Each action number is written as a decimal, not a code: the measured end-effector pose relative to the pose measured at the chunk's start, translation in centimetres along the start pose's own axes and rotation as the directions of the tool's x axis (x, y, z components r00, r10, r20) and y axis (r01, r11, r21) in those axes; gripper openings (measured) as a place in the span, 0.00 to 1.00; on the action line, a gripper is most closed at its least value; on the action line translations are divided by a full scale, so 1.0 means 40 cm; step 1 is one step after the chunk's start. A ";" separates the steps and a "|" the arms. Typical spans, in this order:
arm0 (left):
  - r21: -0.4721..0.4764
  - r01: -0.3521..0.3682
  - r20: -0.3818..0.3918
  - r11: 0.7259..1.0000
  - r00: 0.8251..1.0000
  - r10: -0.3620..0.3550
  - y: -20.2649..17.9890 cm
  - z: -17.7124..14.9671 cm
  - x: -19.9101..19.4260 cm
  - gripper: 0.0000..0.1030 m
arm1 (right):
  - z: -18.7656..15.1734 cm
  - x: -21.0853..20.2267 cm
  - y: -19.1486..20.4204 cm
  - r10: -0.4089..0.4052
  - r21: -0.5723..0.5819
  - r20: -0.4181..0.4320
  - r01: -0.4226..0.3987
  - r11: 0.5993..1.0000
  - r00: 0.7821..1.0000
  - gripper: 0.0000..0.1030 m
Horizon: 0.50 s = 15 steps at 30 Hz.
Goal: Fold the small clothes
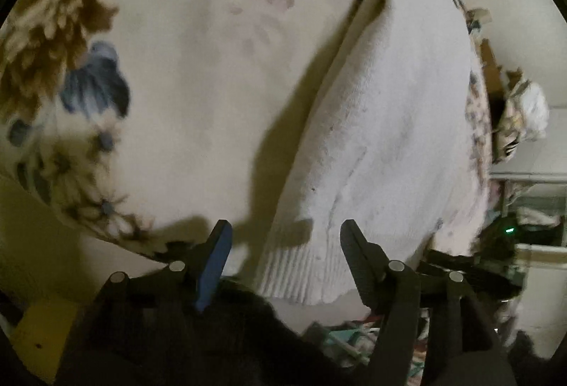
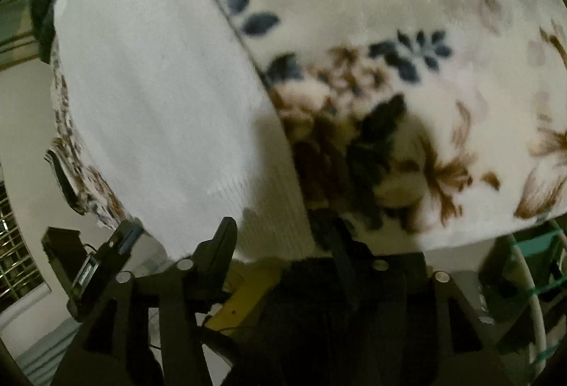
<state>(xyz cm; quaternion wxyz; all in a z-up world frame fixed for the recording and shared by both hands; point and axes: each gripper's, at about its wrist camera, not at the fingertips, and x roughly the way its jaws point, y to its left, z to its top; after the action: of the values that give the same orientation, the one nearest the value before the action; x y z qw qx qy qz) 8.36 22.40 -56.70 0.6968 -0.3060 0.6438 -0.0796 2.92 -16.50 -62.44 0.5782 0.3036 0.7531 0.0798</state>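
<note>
A white knit garment (image 1: 382, 124) lies flat on a floral blanket (image 1: 184, 74), its ribbed hem (image 1: 301, 276) at the near edge. My left gripper (image 1: 285, 237) is open just above that hem, its fingers either side of the hem corner. In the right wrist view the same garment (image 2: 149, 95) lies on the blanket (image 2: 407, 32), ribbed hem (image 2: 273, 226) nearest. My right gripper (image 2: 280, 233) is open at the hem's near edge; its right finger is dark and blurred against the blanket's shadow. Neither gripper holds cloth.
The blanket's near edge drops off just before the grippers. A yellow object (image 2: 244, 297) sits below the edge. A white and teal rack (image 2: 524, 279) stands at the right. Clutter and bundled cloth (image 1: 521, 117) lie beyond the far side.
</note>
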 end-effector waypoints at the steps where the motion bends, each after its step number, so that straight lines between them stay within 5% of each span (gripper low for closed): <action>1: -0.007 0.027 -0.009 1.000 1.000 -0.027 0.006 0.000 0.008 0.59 | 0.006 0.008 0.003 0.023 -0.004 -0.002 -0.023 1.000 1.000 0.55; 5: 0.035 0.047 -0.059 0.998 0.997 -0.044 -0.018 0.003 0.070 0.59 | 0.006 0.044 -0.010 0.096 -0.016 0.034 -0.096 0.995 0.995 0.57; 9: 0.108 0.023 -0.030 0.994 0.999 -0.019 -0.060 -0.009 0.077 0.60 | 0.002 0.053 -0.007 0.230 -0.003 0.037 -0.230 0.973 0.973 0.58; 12: 0.099 0.021 -0.013 0.995 1.000 -0.019 -0.070 -0.012 0.081 0.58 | -0.009 0.084 0.015 0.238 -0.018 0.017 -0.237 0.971 0.971 0.58; 14: 0.087 0.022 -0.024 0.996 1.000 -0.020 -0.069 -0.011 0.087 0.12 | -0.009 0.096 0.035 0.238 -0.027 0.024 -0.238 0.971 0.971 0.58; 15: 0.078 0.023 -0.031 0.997 0.999 -0.021 -0.068 -0.011 0.090 0.12 | -0.006 0.099 0.045 0.232 -0.021 0.027 -0.231 0.973 0.972 0.55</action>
<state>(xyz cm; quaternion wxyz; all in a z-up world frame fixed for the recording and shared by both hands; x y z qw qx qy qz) 9.30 18.26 -58.31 0.6976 -0.2842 0.6471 -0.1173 2.77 -12.82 -64.79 0.5784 0.3855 0.7033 0.1488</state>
